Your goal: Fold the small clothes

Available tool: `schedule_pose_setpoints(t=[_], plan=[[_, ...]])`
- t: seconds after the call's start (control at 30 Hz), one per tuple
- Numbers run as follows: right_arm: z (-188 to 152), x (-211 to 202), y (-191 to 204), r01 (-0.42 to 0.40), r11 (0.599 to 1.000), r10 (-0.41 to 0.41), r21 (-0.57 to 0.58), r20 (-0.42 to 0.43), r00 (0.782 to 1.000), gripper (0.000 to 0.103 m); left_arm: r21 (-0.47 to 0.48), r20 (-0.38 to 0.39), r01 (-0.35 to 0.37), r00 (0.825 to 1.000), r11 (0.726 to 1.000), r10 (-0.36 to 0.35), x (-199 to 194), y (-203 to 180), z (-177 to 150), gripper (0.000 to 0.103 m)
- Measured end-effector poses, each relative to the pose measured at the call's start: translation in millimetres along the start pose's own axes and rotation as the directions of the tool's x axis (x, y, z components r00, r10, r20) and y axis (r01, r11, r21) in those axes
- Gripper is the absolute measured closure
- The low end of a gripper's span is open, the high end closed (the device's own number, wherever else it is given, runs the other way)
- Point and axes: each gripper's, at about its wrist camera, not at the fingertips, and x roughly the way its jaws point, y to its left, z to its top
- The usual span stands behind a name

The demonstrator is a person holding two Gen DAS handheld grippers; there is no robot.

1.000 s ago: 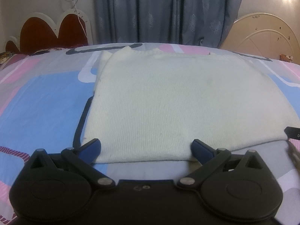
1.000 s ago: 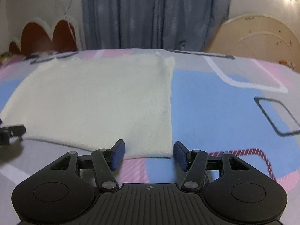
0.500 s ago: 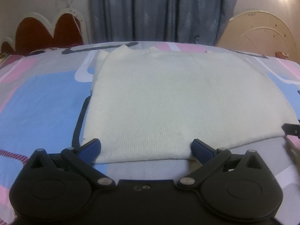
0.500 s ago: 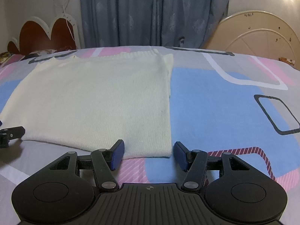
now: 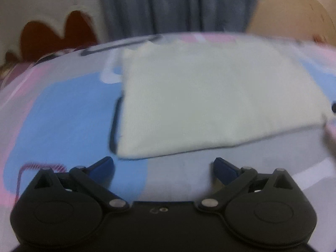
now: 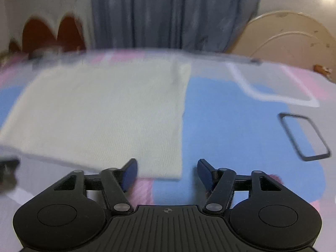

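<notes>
Both the left gripper and right gripper gape wide, empty, near the sweater.

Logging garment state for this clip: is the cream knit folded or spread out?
Lying flat: the cream knit shows a neat rectangle on the bedspread, no sleeves visible. Whether layers are tucked underneath cannot be told.
</notes>
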Motion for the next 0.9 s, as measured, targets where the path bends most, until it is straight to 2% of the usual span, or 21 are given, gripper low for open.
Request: schedule_pose_setpoints(t=[0.03,0.07,0.1,0.13,0.2,0.3,0.37,0.57,0.67,0.73,0.77,0.8,0.83,0.87,0.9], plan=[[-0.8,-7.5,-1.1,-0.027,0.999,0.027,0.018,0.023,0.999,0.05,-0.039,0.009,0.022,1.0,0.999,-0.022,-4.0,3.5,-1.3,0.005],[-1.6,-13.3,0.1,-0.045,0.999,0.045,0.017,0.039,0.998,0.056,-0.098,0.012,0.054,0.999,0.994,-0.053,-6.9,7.5,-3.0,0.012],[-2.1,-16.4,2.4,-0.058,0.998,0.057,0.016,0.042,0.997,0.067,-0.162,0.012,0.093,0.996,0.982,-0.092,-7.5,12.2,-4.5,0.017],[-2.6,-18.1,4.2,-0.074,0.997,0.073,0.02,0.043,0.996,0.078,-0.241,0.013,0.137,0.99,0.961,-0.137,-5.8,18.4,-6.3,0.022],[-2.5,-21.0,7.7,-0.116,0.993,0.115,0.026,0.051,0.992,0.089,-0.381,0.029,0.179,0.983,0.907,-0.182,-0.5,30.6,-10.4,0.024],[-0.6,-21.6,13.7,-0.138,0.99,0.138,0.011,0.049,0.989,0.089,-0.493,0.072,0.216,0.976,0.843,-0.208,7.6,44.3,-11.6,0.024],[2.1,-20.1,16.6,-0.153,0.988,0.152,0.003,0.048,0.987,0.089,-0.534,0.091,0.231,0.972,0.813,-0.217,14.7,49.2,-7.9,0.025],[13.1,1.9,34.3,-0.195,0.981,0.195,-0.012,0.045,0.98,0.089,-0.616,0.153,0.239,0.971,0.75,-0.184,33.3,54.6,2.6,0.023],[18.6,17.8,43.1,-0.216,0.976,0.217,-0.015,0.044,0.975,0.089,-0.634,0.183,0.267,0.964,0.726,-0.194,45.2,62.8,10.4,0.024],[23.2,29.9,49.8,-0.23,0.973,0.23,-0.014,0.041,0.972,0.09,-0.649,0.195,0.288,0.958,0.704,-0.212,52.9,68.7,16.8,0.028],[25.9,36.3,52.8,-0.239,0.971,0.239,-0.014,0.042,0.97,0.091,-0.654,0.198,0.289,0.957,0.7,-0.21,54.4,70.1,17.6,0.035],[28.0,41.2,55.7,-0.248,0.969,0.248,-0.015,0.043,0.968,0.098,-0.655,0.2,0.284,0.959,0.7,-0.202,55.3,70.2,17.5,0.046],[30.6,47.7,59.3,-0.255,0.967,0.256,-0.015,0.042,0.966,0.103,-0.65,0.197,0.27,0.963,0.711,-0.185,56.2,69.3,17.2,0.051],[33.3,54.2,63.5,-0.26,0.966,0.26,-0.015,0.039,0.965,0.103,-0.639,0.196,0.257,0.966,0.725,-0.17,56.2,67.4,16.6,0.064],[36.0,60.3,67.6,-0.264,0.964,0.265,-0.015,0.035,0.964,0.103,-0.631,0.189,0.238,0.97,0.738,-0.15,56.5,66.9,16.1,0.082]])
